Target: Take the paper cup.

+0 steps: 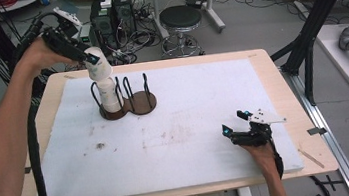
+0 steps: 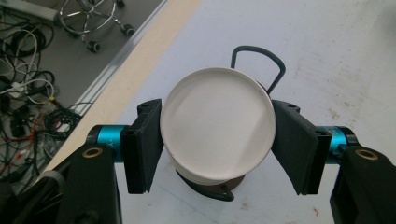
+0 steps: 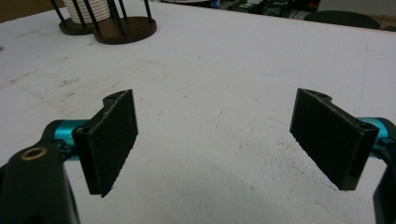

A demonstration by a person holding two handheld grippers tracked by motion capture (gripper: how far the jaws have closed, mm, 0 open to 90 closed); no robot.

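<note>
A: Where is the white cup [image 2: 217, 123]?

B: Clamped between the left gripper [image 1: 88, 58]'s pads, bottom towards the camera; it sits directly above the cup stack [image 1: 108, 93] in the wire rack [image 1: 135, 99], probably so it lifts straight off.

A: Why the grip across its sides?

B: It likely keeps the cup upright; the right gripper [image 3: 215, 140], jaws wide apart and empty, hovers low over the white mat [image 3: 224, 70], well away.

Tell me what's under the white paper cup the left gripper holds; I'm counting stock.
A stack of white cups stands in the black wire rack below the white paper cup; their number is hidden.
</note>
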